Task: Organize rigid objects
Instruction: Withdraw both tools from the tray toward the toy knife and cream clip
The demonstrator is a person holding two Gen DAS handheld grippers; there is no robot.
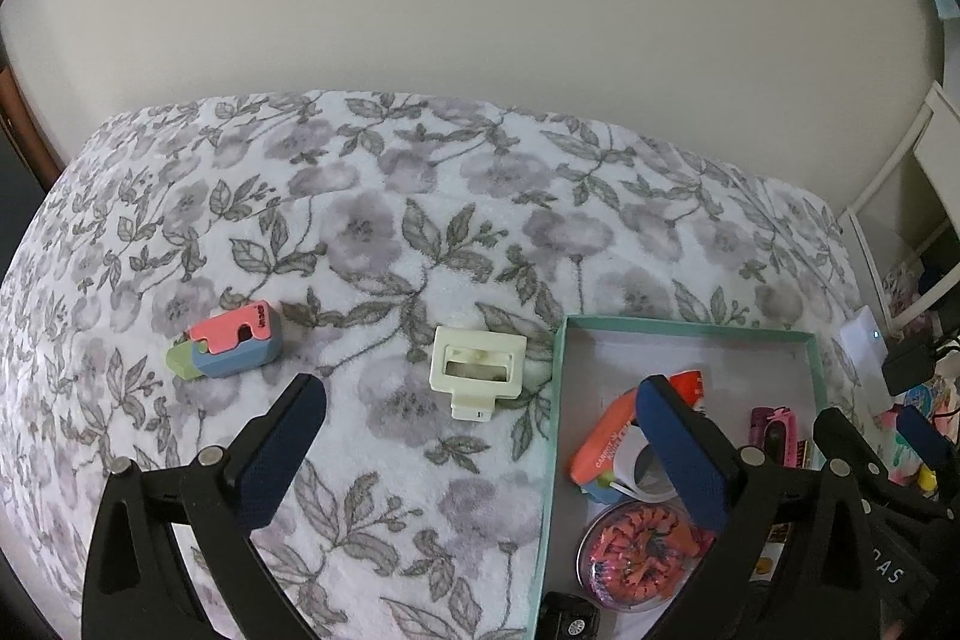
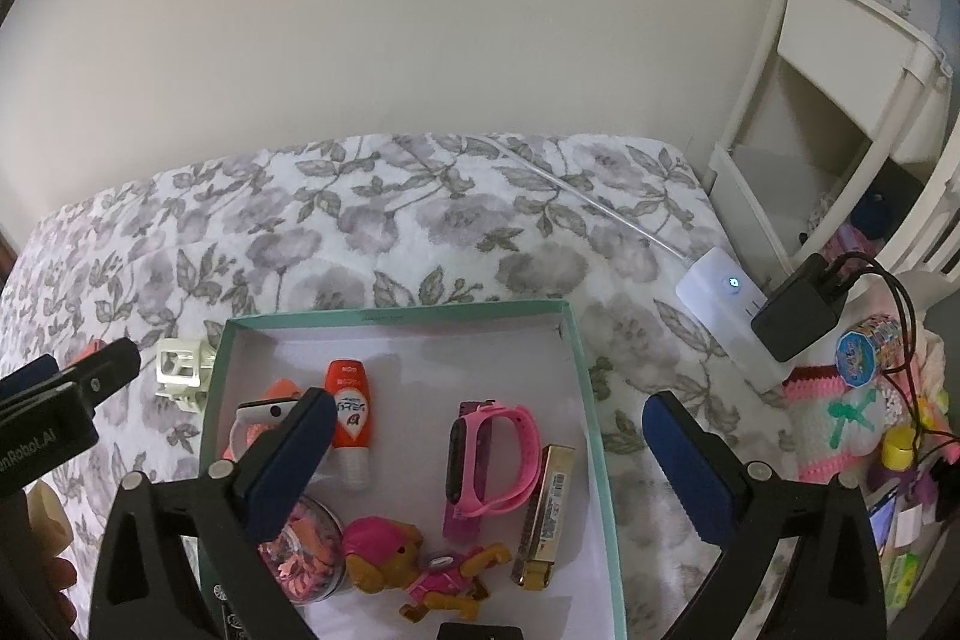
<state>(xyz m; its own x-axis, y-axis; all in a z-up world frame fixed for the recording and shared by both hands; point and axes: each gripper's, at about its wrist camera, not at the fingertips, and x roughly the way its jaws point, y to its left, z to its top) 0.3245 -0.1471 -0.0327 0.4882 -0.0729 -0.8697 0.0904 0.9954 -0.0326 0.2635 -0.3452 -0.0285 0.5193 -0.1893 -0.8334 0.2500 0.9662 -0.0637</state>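
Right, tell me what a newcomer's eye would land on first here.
The teal box on the floral blanket, crowded with bright toys: a pink watch, an orange tube and a pink-capped toy dog. Left of the box, on the blanket, lie a cream clip and a pink-and-blue block. Both tongs, left and right, hang open.

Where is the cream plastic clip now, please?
The cream plastic clip lies on the floral blanket, just left of the teal box and outside it, right of the pink-blue eraser-like block.
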